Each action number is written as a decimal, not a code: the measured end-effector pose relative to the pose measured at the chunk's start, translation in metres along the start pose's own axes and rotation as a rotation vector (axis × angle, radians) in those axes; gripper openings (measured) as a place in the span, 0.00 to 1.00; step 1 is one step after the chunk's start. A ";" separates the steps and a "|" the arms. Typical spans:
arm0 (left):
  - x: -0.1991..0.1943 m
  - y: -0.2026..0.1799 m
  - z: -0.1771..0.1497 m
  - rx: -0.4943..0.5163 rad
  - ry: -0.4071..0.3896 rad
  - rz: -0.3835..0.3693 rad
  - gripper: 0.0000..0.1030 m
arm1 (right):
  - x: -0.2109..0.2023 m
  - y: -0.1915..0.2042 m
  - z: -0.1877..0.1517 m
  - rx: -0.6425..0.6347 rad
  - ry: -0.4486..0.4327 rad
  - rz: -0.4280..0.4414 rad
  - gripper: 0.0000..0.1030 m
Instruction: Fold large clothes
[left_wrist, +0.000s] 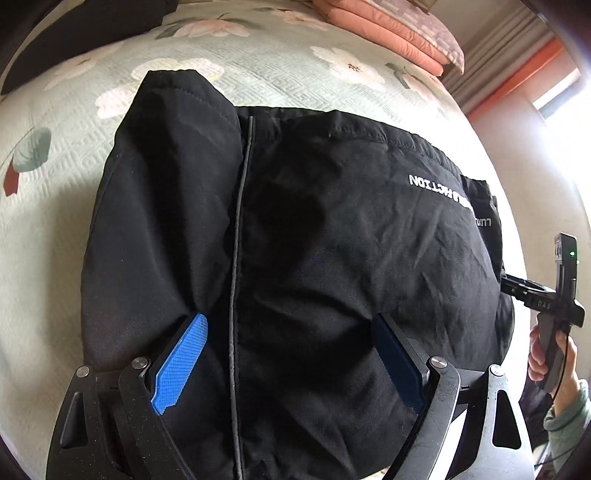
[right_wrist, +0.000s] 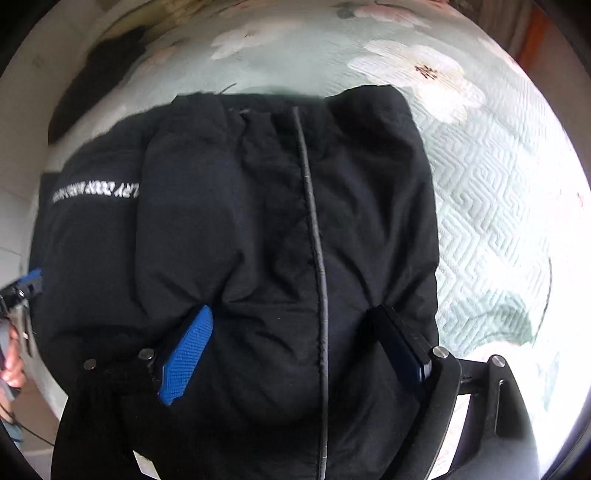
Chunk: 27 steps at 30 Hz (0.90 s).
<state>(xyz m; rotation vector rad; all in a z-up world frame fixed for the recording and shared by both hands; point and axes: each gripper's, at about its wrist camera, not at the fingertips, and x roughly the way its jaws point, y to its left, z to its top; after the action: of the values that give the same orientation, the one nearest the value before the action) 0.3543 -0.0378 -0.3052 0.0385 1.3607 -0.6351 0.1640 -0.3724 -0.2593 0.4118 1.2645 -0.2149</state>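
A bulky black padded jacket (left_wrist: 314, 240) with a zip line and white lettering lies bunched on a pale green floral bedspread (left_wrist: 55, 229). My left gripper (left_wrist: 291, 325) has its blue-padded fingers (left_wrist: 184, 354) spread wide, pressed into a thick wad of the jacket's near edge; fabric fills the gap. In the right wrist view the same jacket (right_wrist: 258, 221) fills the middle. My right gripper (right_wrist: 295, 317) is likewise spread wide, with the jacket's padded edge bulging between its fingers (right_wrist: 188, 354). The right gripper also shows at the jacket's right side in the left wrist view (left_wrist: 543, 295).
Folded salmon-pink bedding and a patterned pillow (left_wrist: 388, 33) lie at the far end of the bed. A dark cloth (left_wrist: 74, 37) lies at the far left. Curtains and a bright window (left_wrist: 554, 92) are at the right. The bedspread (right_wrist: 491, 177) extends right of the jacket.
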 end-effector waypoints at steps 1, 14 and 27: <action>-0.002 0.002 -0.001 -0.006 0.002 0.004 0.89 | -0.007 -0.002 -0.001 0.001 -0.006 0.006 0.82; -0.057 0.043 -0.057 -0.202 -0.084 0.078 0.89 | -0.057 -0.004 -0.011 0.003 -0.130 -0.006 0.66; -0.077 0.082 -0.130 -0.421 -0.097 -0.025 0.89 | -0.035 0.205 -0.041 -0.279 -0.149 0.058 0.60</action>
<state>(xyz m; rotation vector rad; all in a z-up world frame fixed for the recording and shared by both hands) 0.2693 0.1109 -0.2921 -0.3434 1.3783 -0.3562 0.1956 -0.1724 -0.1984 0.1887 1.1150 -0.0178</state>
